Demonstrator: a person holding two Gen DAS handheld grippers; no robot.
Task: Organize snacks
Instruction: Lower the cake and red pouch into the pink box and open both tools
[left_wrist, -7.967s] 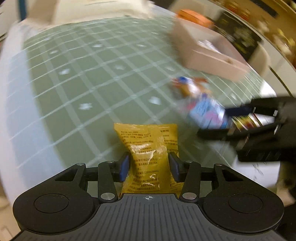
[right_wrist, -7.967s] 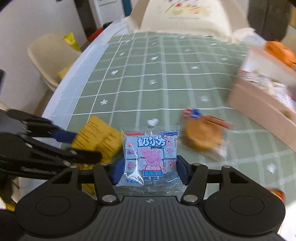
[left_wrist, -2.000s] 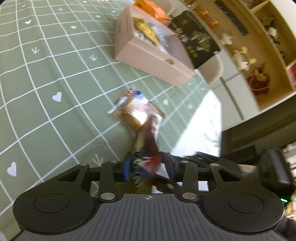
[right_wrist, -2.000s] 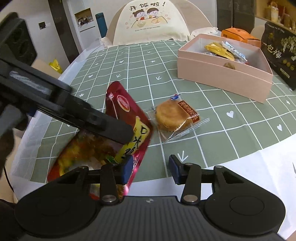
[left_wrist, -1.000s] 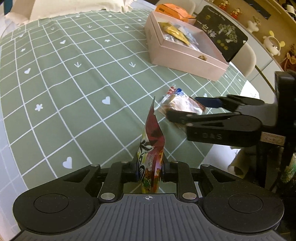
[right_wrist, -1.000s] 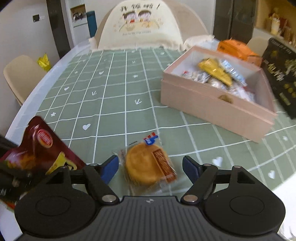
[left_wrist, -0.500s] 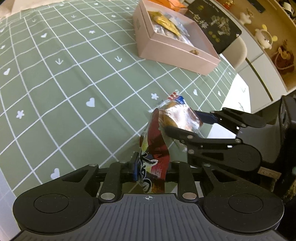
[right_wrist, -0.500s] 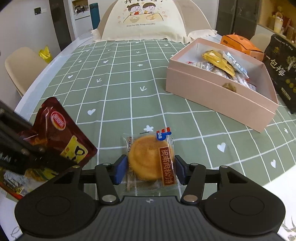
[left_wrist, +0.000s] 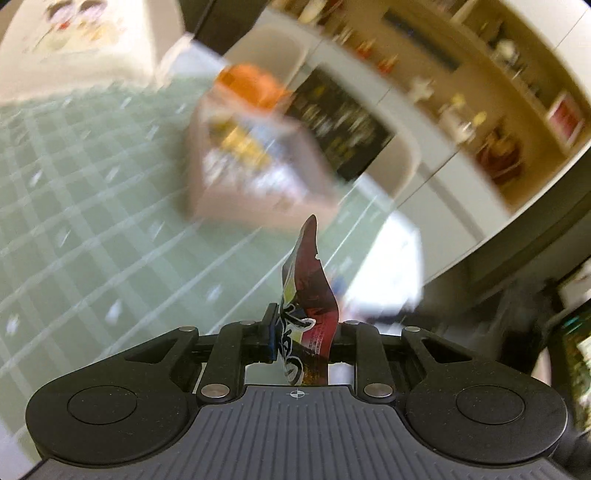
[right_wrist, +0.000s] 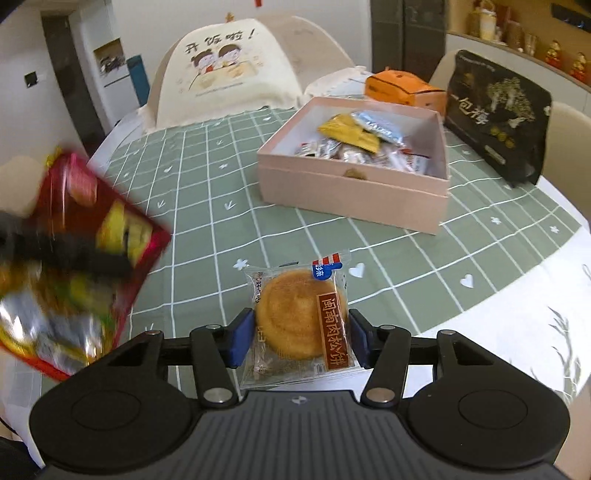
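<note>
Snacks in mixed yellow, blue and silver wrappers lay heaped inside open pale pink cardboard box, at one o'clock on green grid-patterned tablecloth. Round golden cake in clear plastic wrapper lay flat, long axis toward twelve, clamped between right gripper pads. Red foil snack pouch stood edge-on, tip toward twelve, pinched in left gripper, angled downward.

A cream chair stands behind the green-checked table, shelves alongside.
</note>
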